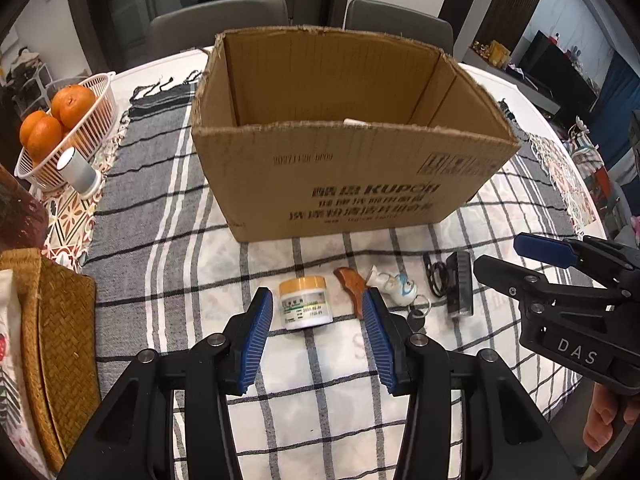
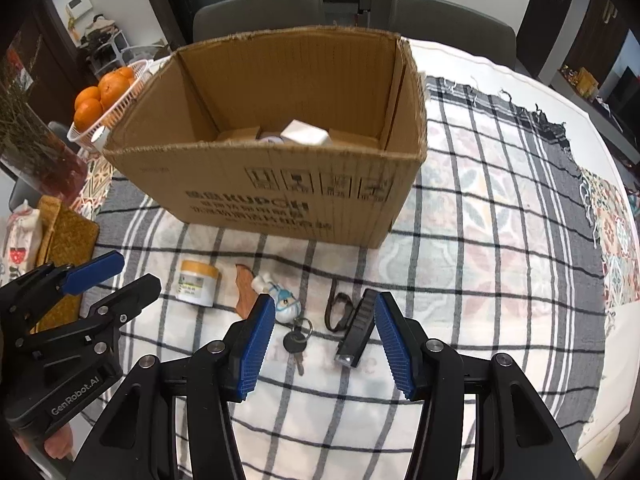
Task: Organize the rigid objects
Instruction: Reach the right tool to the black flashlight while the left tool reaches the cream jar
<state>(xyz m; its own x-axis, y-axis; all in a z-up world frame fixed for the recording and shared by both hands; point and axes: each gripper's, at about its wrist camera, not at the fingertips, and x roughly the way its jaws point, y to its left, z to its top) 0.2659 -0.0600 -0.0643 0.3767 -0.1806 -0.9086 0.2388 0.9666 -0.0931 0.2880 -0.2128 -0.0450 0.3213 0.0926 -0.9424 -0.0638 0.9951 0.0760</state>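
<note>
An open cardboard box (image 1: 344,176) stands on the checked tablecloth; it also shows in the right wrist view (image 2: 280,196), with white and tan items (image 2: 304,134) inside. In front of it lie a white jar with a yellow lid (image 1: 306,302) (image 2: 198,282), a wooden comb (image 1: 352,286) (image 2: 246,292), a small figurine keychain with a key (image 1: 396,286) (image 2: 286,304), and a black flashlight with a strap (image 1: 460,284) (image 2: 356,330). My left gripper (image 1: 318,336) is open, just short of the jar. My right gripper (image 2: 324,340) is open above the key and flashlight.
A white basket of oranges (image 1: 60,128) and a small white cylinder (image 1: 78,170) sit at the left. A woven mat (image 1: 52,344) lies at the near left. Two grey chairs (image 1: 218,20) stand behind the table. The table edge curves at the right (image 2: 616,320).
</note>
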